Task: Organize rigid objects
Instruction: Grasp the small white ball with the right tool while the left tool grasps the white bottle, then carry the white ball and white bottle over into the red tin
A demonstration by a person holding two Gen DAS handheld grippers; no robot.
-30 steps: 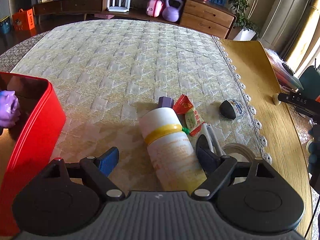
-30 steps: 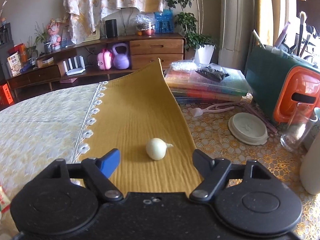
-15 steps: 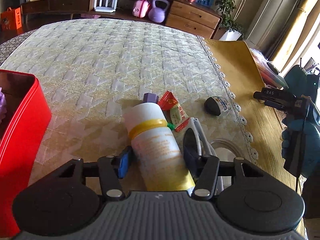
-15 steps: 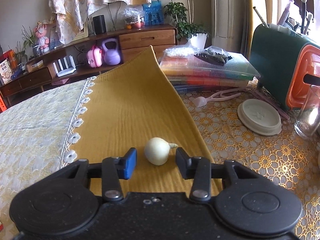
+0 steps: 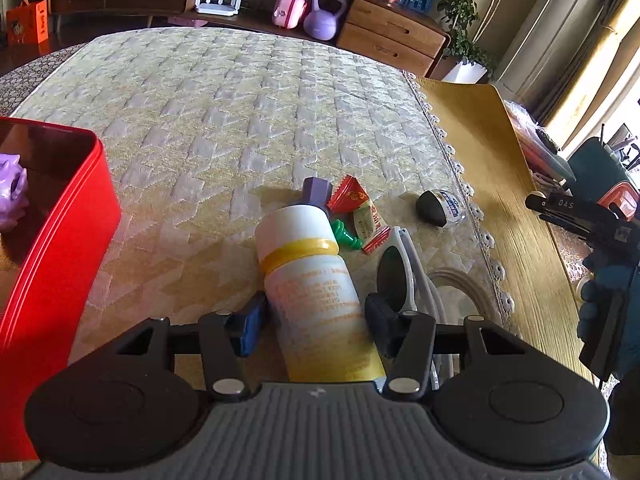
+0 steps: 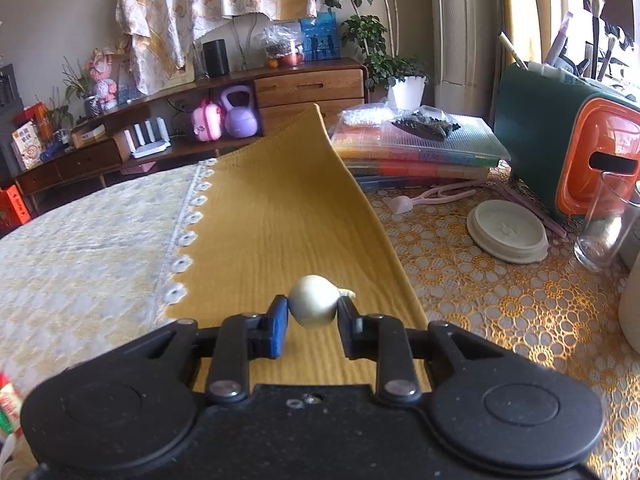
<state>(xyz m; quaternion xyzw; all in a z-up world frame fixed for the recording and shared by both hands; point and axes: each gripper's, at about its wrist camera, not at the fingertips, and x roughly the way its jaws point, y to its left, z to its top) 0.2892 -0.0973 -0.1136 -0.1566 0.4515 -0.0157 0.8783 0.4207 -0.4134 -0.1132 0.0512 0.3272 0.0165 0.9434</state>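
Quilted pale-yellow cloth (image 5: 224,128) across most of the table, scalloped white trim along its right edge. Beside it a mustard-yellow runner (image 6: 280,220), then a gold floral lace cover (image 6: 500,320) farther right. Behind, a long wooden sideboard (image 5: 384,36) with drawers, a lilac kettlebell (image 5: 325,16) and a pink case (image 5: 290,10) on its low shelf, leafy plants by the curtained window.

Left gripper (image 5: 316,322) set around a white bottle (image 5: 312,276) with a yellow band, lying on the quilted cloth; both pads against its sides, jaws at half width. Around the bottle: red snack packets (image 5: 356,208), a purple cap (image 5: 316,192), white sunglasses (image 5: 400,268), a dark egg-shaped item (image 5: 438,206) nearer the trim. Red bin (image 5: 60,240) at far left, a purple toy (image 5: 12,192) inside.

Right gripper (image 6: 314,320) narrow and closing on a small white garlic bulb (image 6: 313,306), pads touching both sides, above the mustard runner. On the lace: a round cream lid (image 6: 508,230), a clear glass (image 6: 608,220), stacked plastic trays (image 6: 420,148), a green and orange case (image 6: 572,136).
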